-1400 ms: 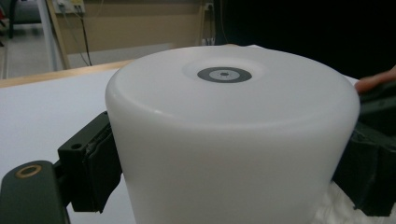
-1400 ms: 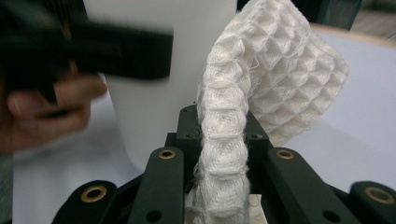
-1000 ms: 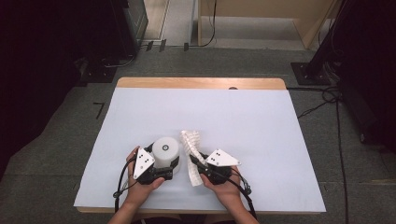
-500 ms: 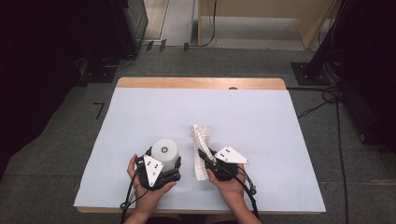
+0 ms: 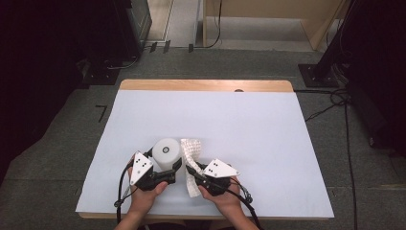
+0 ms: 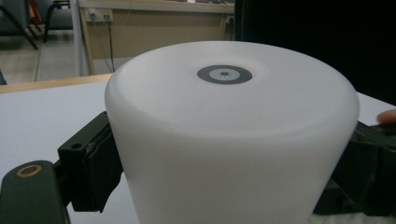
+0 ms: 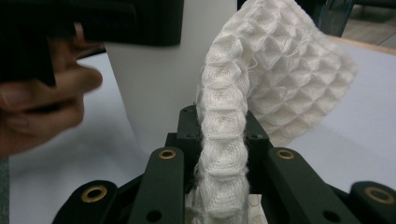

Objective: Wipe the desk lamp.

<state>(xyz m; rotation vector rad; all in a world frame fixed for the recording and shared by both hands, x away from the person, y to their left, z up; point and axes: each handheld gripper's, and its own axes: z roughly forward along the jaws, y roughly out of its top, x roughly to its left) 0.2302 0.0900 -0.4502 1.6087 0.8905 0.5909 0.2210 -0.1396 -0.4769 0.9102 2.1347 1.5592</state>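
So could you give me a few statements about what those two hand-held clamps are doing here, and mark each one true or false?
1. The left gripper has its jaws closed on the white cup. True.
2. The cup's flat base faces up. True.
3. The right gripper is open. False: its jaws are shut on the white waffle cloth.
4. The cloth lies flat on the table. False: it arches up from the jaws beside the cup.
5. The cup stands at the table's far edge. False: it is near the person's edge.
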